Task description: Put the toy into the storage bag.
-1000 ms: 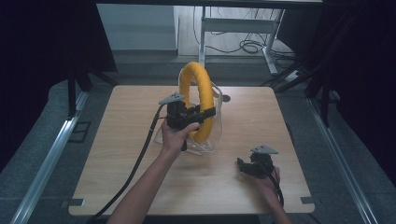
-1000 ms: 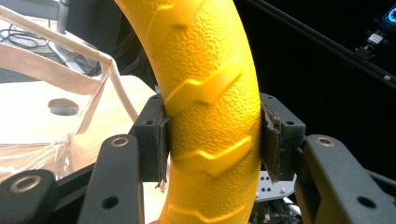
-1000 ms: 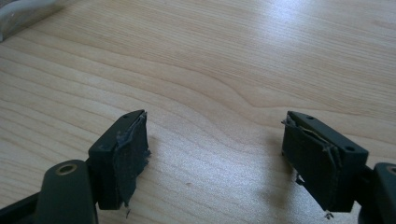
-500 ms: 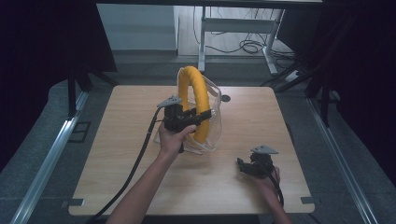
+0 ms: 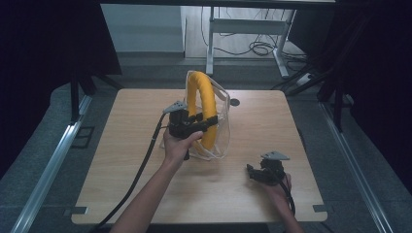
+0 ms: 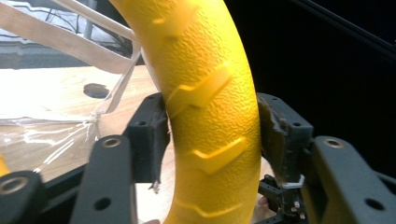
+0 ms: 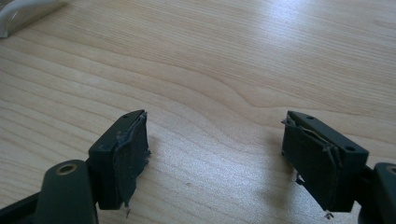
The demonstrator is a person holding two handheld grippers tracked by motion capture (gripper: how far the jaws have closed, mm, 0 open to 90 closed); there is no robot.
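While clamped: yellow ring (image 5: 204,104), mid-table (image 5: 121,194).

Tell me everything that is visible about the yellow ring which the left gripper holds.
The yellow ring is a thick curved tube with a pebbled surface and raised chevron ridges; it looks like rubber or foam. It stands upright on edge above the wooden table, partly inside a clear plastic bag with pale straps. The left gripper is shut on it, one jaw pad on each side.
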